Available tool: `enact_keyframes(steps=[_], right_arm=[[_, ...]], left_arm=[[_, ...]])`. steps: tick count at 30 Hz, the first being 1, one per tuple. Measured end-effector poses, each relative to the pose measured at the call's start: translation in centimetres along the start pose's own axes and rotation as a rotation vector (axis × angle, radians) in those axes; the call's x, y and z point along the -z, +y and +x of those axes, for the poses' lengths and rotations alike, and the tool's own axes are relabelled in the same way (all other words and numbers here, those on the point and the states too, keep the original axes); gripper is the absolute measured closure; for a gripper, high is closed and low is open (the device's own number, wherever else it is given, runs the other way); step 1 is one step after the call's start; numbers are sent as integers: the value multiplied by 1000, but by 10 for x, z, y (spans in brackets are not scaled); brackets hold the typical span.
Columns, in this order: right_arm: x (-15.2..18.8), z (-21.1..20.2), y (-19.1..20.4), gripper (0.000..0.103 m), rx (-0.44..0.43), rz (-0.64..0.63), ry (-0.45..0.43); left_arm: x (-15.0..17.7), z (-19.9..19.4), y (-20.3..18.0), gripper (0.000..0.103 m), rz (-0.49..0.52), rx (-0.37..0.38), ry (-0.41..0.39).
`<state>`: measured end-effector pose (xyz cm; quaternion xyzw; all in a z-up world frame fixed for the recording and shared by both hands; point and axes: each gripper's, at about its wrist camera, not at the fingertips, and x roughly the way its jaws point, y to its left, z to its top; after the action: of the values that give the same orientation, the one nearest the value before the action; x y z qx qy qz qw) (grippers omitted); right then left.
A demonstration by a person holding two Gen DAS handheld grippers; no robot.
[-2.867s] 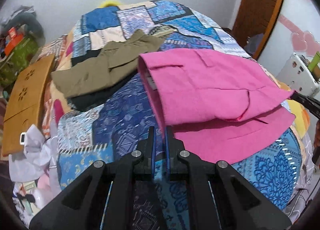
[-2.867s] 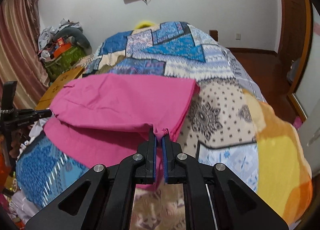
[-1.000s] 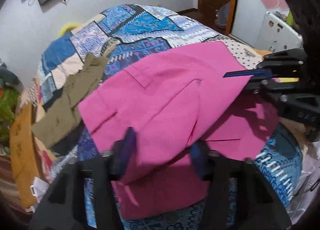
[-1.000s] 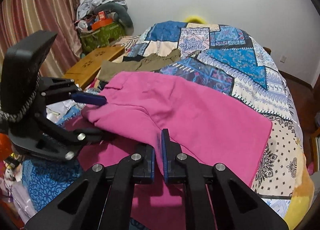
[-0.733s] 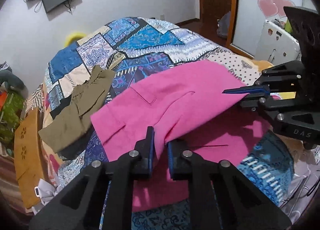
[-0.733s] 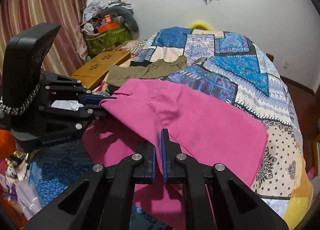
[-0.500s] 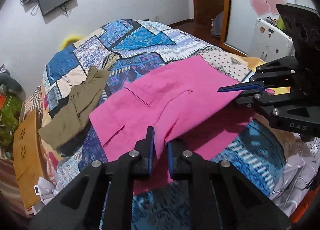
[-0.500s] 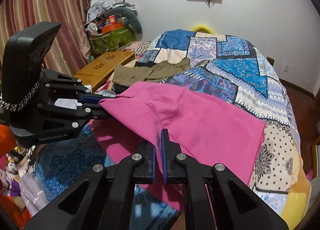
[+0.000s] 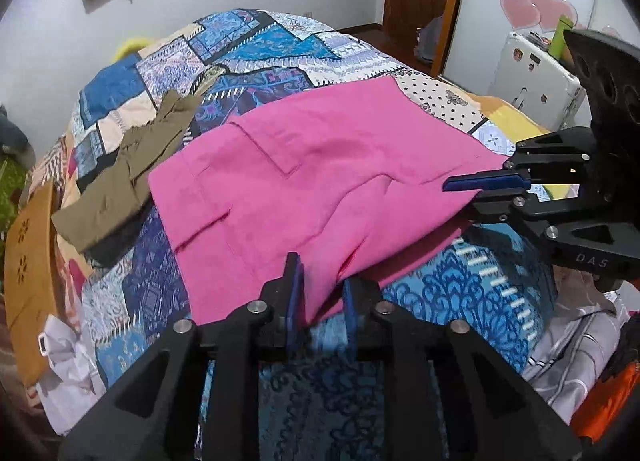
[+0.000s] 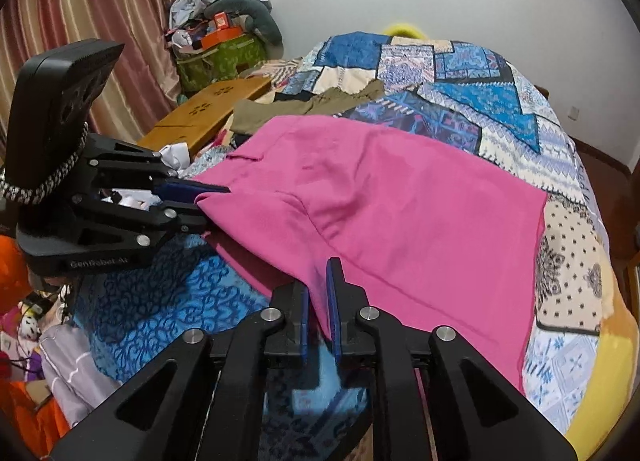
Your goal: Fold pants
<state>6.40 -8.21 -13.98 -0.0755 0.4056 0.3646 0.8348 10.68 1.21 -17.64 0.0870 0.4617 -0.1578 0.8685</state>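
Note:
The pink pants [image 9: 304, 173] lie folded over on the patchwork bed, with the near edge lifted off the cover. They also show in the right wrist view [image 10: 400, 213]. My left gripper [image 9: 320, 281] holds the near hem; its fingers stand slightly parted with pink cloth between them. My right gripper [image 10: 318, 293] is shut on the other end of the same hem. Each gripper shows in the other's view, the right one [image 9: 484, 183] and the left one [image 10: 192, 197].
Olive-brown pants [image 9: 120, 177] lie on the bed [image 9: 260, 33] behind the pink ones. A wooden board [image 10: 208, 109] leans at the bed's side. Clutter, a green bag [image 10: 216, 57] and curtains stand beyond. A white appliance [image 9: 536, 73] is at the right.
Both grippers have pulled the pink hem back toward the bed's near edge, uncovering more blue cover. The left gripper's fingers have parted a little around the cloth.

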Motion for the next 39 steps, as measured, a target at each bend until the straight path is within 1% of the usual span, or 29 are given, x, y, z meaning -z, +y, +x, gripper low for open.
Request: enact_keyframes(steps=[1, 3, 4, 5, 6, 7, 10, 12, 14, 17, 21, 23, 25, 26, 29, 31, 33, 35, 37, 39], right_arm=[[1, -3, 0, 92, -2, 3, 4], [3, -9, 0, 83, -14, 15, 6], [4, -13, 0, 80, -22, 21, 2], [4, -17, 0, 76, -26, 25, -8], [3, -23, -1, 73, -26, 28, -27], [2, -28, -1, 72, -25, 31, -41], [-3, -36, -3, 66, -19, 55, -77], [-7, -36, -7, 60, -13, 84, -96], [-12, -32, -12, 60, -6, 120, -101], [-17, -18, -19, 60, -12, 171, -85], [-15, 1, -23, 60, -17, 201, -40], [-10, 12, -24, 60, -6, 199, 2], [-3, 18, -27, 60, -4, 198, 30], [0, 16, -28, 60, -5, 194, 23], [7, 7, -29, 60, 16, 178, 10], [12, 2, -33, 60, 30, 185, 12], [19, -4, -37, 60, 31, 199, 7], [25, -9, -40, 60, 64, 202, 4], [30, -14, -43, 62, 80, 206, 1], [35, -19, -46, 62, 98, 217, 1]], left_arm=[[2, -2, 1, 80, -6, 3, -1], [5, -10, 5, 77, -26, 21, -4], [6, -14, 7, 74, -35, 26, -9], [7, -18, 10, 70, -45, 30, -17], [7, -22, 12, 68, -54, 32, -24], [6, -27, 15, 66, -70, 37, -37], [-1, -36, 25, 64, -114, 44, -67], [-10, -40, 32, 64, -149, 47, -85], [-18, -38, 36, 60, -175, 45, -92], [-28, -28, 38, 57, -204, 61, -86], [-29, -6, 35, 57, -205, 74, -43], [-26, 7, 33, 57, -191, 54, -8], [-18, 20, 32, 57, -165, 16, 26], [-13, 23, 32, 56, -152, -5, 27], [-3, 19, 38, 55, -150, -6, 4], [4, 15, 44, 55, -159, -30, 4], [10, 14, 49, 52, -163, -39, 4], [15, 11, 52, 48, -167, -45, -2], [19, 9, 54, 43, -165, -68, -4], [22, 8, 56, 43, -172, -67, -7]])
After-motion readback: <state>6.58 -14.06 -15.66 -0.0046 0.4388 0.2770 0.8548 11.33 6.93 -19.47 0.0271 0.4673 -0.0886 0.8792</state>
